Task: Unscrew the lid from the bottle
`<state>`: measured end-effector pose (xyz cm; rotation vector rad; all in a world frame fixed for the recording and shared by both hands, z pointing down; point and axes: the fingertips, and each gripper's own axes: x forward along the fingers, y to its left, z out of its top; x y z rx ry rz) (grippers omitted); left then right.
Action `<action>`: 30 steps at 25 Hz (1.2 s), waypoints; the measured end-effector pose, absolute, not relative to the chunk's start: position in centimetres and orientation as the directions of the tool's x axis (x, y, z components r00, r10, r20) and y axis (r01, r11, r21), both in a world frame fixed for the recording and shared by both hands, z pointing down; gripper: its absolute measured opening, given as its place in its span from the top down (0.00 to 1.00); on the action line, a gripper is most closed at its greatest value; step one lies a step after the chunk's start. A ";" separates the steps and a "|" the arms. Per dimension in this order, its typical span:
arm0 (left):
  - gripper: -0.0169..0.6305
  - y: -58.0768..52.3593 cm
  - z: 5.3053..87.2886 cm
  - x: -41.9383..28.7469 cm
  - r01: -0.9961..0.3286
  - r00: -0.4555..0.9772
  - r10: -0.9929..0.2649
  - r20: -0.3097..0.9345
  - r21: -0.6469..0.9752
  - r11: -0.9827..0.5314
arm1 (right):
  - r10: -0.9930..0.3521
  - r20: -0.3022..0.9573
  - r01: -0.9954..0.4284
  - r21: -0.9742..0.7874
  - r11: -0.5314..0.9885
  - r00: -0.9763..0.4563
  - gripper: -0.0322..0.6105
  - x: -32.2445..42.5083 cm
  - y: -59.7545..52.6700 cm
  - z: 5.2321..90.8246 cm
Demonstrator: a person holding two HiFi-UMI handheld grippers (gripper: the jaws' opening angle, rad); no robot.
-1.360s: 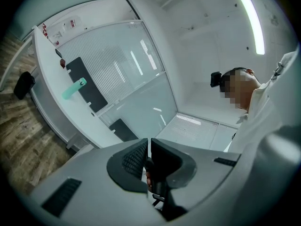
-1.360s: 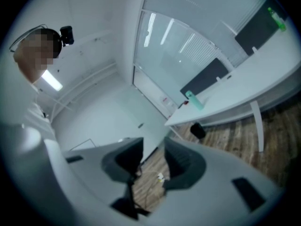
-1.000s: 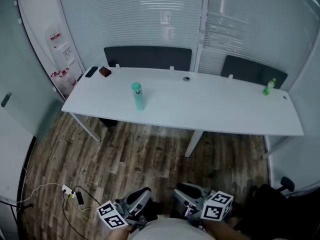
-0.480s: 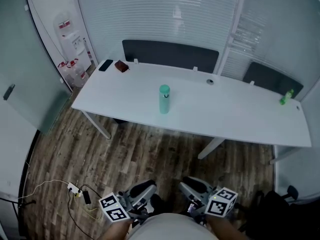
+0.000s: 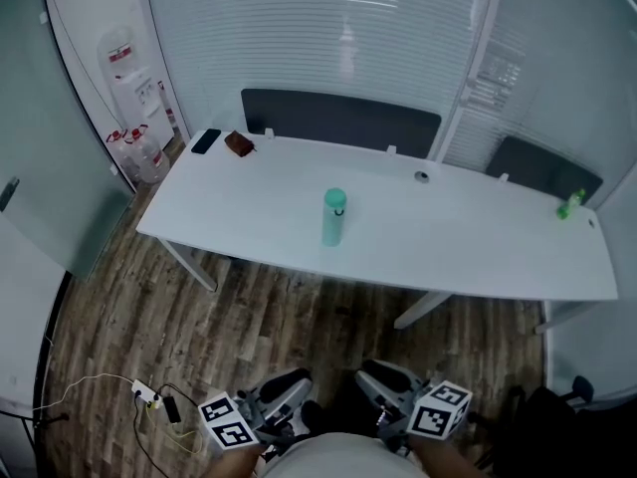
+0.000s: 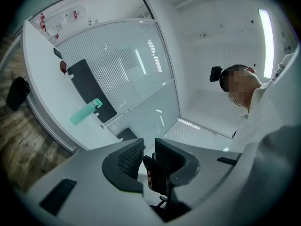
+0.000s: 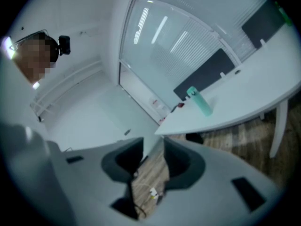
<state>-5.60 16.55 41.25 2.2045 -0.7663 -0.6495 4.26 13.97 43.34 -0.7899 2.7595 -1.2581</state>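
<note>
Head view shows the bottle (image 5: 333, 222) upright on the tabletop (image 5: 229, 217), lid (image 5: 335, 199) on, well apart from the left gripper (image 5: 286, 394) and right gripper (image 5: 381, 386). The step looks like the approach: come closer, open wider, then hold the body with one gripper and take the lid squarely with the other. Both are empty and held low by the person's body, pointing forward; the left jaws are narrow and have just been opening, the right stand half apart.

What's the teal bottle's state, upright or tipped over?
Upright. The teal bottle stands on its base on the white table, with its lid on top.
</note>
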 end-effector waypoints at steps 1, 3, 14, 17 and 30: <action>0.86 16.1 41.3 -5.5 -0.326 0.702 -0.678 -0.217 0.748 -0.578 | -0.446 0.196 -0.442 -0.706 0.554 -0.873 0.74 4.2 13.4 43.4; 0.86 14.9 41.5 -5.2 -0.329 0.706 -0.675 -0.214 0.745 -0.580 | -0.439 0.198 -0.441 -0.696 0.566 -0.876 0.74 4.2 12.1 43.7; 0.86 5.3 41.2 -3.5 -0.403 0.655 -0.729 -0.200 0.724 -0.560 | -0.323 0.197 -0.368 -0.667 0.648 -0.926 0.74 4.8 2.1 43.7; 0.86 2.5 41.1 -2.4 -0.409 0.650 -0.734 -0.198 0.722 -0.558 | -0.303 0.201 -0.357 -0.669 0.652 -0.931 0.74 5.5 -0.5 43.8; 0.86 -3.5 41.7 1.9 -0.460 0.629 -0.761 -0.160 0.712 -0.530 | -0.275 0.194 -0.331 -0.685 0.649 -0.942 0.74 9.7 -6.5 45.0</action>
